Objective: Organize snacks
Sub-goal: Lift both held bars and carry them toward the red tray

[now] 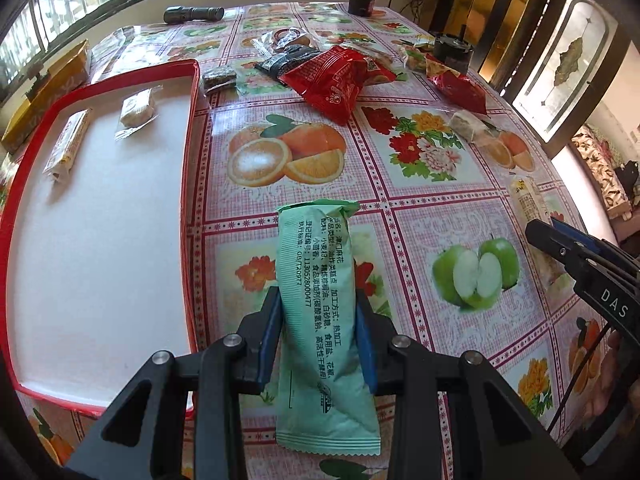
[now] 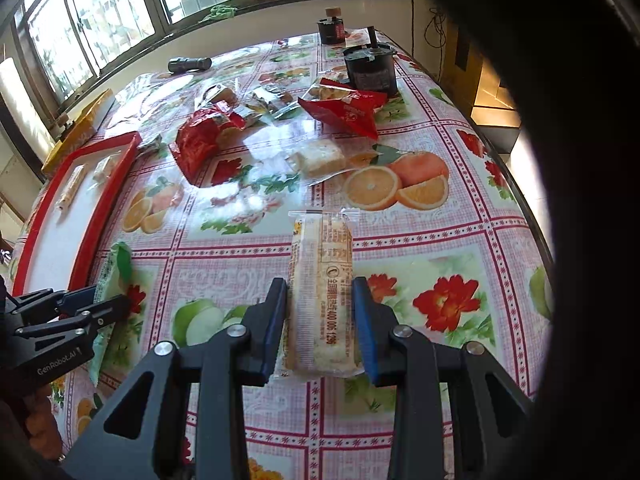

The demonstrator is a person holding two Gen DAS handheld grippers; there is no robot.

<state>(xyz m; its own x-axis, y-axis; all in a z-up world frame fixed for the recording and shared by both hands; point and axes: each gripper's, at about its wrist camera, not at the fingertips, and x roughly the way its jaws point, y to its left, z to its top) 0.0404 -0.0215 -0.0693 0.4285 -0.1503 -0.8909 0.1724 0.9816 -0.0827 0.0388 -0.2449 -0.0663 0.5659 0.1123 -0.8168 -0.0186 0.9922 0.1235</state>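
We see the left gripper (image 1: 318, 312) clamped on a pale green snack packet (image 1: 318, 304), its blue pads pressing the packet's two long sides; the packet hangs lengthwise between the fingers, its printed back facing the camera and its crimped lower end below the jaws. It is held just right of the red-rimmed tray (image 1: 192, 184), over the fruit-patterned tablecloth (image 1: 420, 208).

The right gripper (image 2: 320, 304) is likewise closed on a thing: a long clear-wrapped pastry bar (image 2: 322, 292), pale and crumbly, gripped across its width with its sealed top end pointing away from the camera. It sits well right of the tray, over the tablecloth.

The tray has a white floor and holds two wrapped snacks toward its far end: a slim wrapped bar (image 1: 68, 146) near the left rim and a chunky pale piece in clear film (image 1: 136, 110) beside it.

Beyond the tray's far right corner lies the loose pile: a red snack bag (image 1: 336, 80), a dark packet (image 1: 288, 62), a small dark cake in film (image 1: 218, 78), another red bag (image 1: 460, 88) and a pale square pastry in clear wrap (image 2: 320, 160). A black flashlight (image 1: 194, 14) lies behind the tray, and a black jar (image 2: 370, 68) stands behind the pile.

In the right wrist view a dark shape blocks the whole right edge; we cannot tell what it is. The tray's near corner is cut off behind the left gripper's body.
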